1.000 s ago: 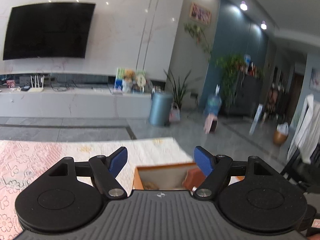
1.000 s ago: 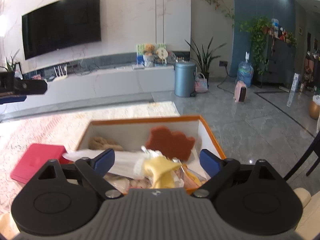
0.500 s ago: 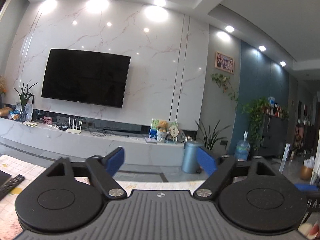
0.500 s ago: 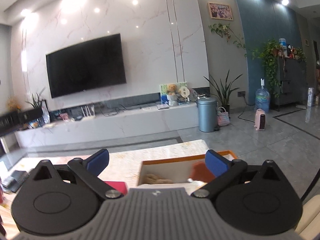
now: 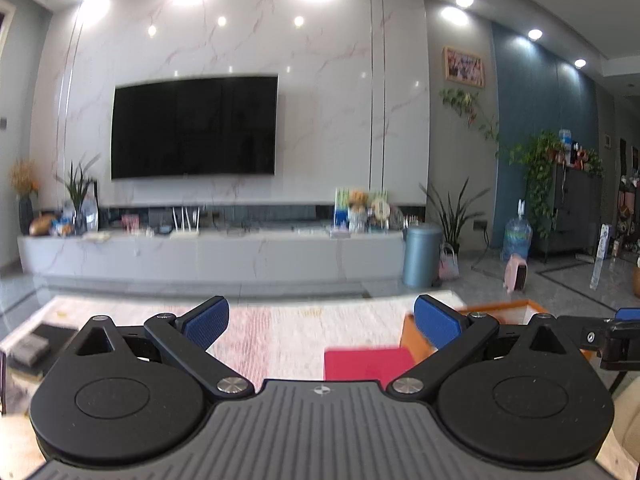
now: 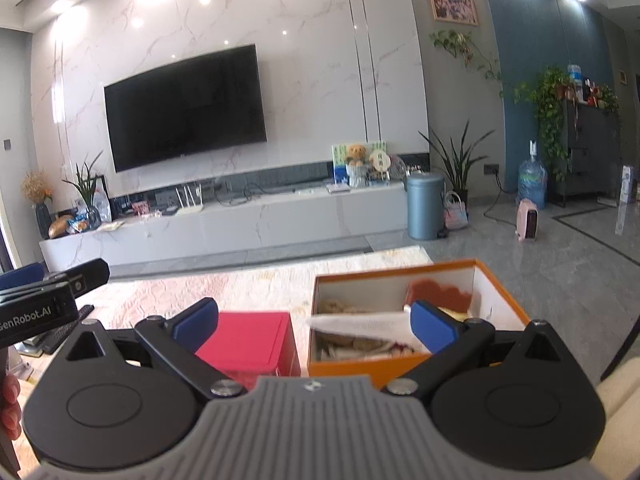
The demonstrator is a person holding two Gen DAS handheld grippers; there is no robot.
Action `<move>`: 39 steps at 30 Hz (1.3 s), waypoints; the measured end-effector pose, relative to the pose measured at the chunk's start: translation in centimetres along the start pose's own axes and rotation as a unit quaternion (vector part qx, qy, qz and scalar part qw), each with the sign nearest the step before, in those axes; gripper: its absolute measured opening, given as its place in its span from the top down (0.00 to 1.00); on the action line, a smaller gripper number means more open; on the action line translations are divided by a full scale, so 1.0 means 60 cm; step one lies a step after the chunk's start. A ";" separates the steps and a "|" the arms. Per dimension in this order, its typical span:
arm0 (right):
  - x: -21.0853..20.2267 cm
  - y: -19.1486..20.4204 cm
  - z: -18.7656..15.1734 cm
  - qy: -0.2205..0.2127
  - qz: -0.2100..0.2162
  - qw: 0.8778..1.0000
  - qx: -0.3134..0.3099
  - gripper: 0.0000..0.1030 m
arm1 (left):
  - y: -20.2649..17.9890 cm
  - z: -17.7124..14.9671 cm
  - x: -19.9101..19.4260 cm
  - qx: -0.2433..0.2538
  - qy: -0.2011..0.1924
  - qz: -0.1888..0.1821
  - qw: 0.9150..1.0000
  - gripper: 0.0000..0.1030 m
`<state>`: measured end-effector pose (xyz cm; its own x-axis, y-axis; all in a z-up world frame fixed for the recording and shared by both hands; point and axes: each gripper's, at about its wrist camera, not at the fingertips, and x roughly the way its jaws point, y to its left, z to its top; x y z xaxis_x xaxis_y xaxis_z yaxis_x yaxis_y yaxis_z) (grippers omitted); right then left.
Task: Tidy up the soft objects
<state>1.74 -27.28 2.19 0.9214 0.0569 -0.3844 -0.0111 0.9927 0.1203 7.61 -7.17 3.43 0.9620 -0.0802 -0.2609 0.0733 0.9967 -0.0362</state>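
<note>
Left wrist view:
- Left gripper (image 5: 321,322): fingers wide apart, nothing between them, pointed across the table (image 5: 280,332) toward the TV wall.
- Box (image 5: 516,309): only an orange corner showed, at right behind the right finger; contents hidden.
- Red case (image 5: 366,364): flat on the cloth, just left of the box.
- Right gripper (image 5: 616,330): only its tip cut in at the right edge; state not readable here.
- Extra here: dark flat items (image 5: 36,348) at the far left of the table, mostly blurred.

Right wrist view:
- Right gripper (image 6: 315,322): fingers wide apart, empty, held back from the box.
- Box (image 6: 500,296): open, on the table's right end; soft items (image 6: 360,344) inside – beige pieces, a rust-red piece against the back wall, a white sheet lying across.
- Red case (image 6: 248,338): just beside the box on its left, whether touching I couldn't tell.
- Left gripper (image 6: 52,292): seen side-on at the left edge.
- Extra here: box interior, which the left view never showed.

Progress:
- Done: soft items looked gathered in the box; none seen loose on the cloth.
- Left: probably little; maybe tucking the white sheet down. Red case looked rigid, likely not part of it.
</note>
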 end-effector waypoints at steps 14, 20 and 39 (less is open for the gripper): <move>-0.003 0.026 -0.081 0.041 -0.015 0.999 -0.022 0.02 | 0.026 -0.080 -0.003 0.000 0.109 0.008 0.994 0.00; 0.005 0.026 -0.100 0.058 -0.016 0.998 -0.012 0.03 | 0.026 -0.097 -0.010 0.011 0.114 0.007 0.993 0.00; 0.018 0.032 -0.103 0.066 -0.017 0.997 -0.024 0.03 | 0.022 -0.102 -0.007 0.009 0.118 0.006 0.993 0.00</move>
<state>0.34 -24.64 -3.66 0.8626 0.0339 -0.5047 -0.0031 0.9981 0.0618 5.72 -5.92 -2.41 0.8746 -0.0669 -0.4801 0.0681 0.9976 -0.0150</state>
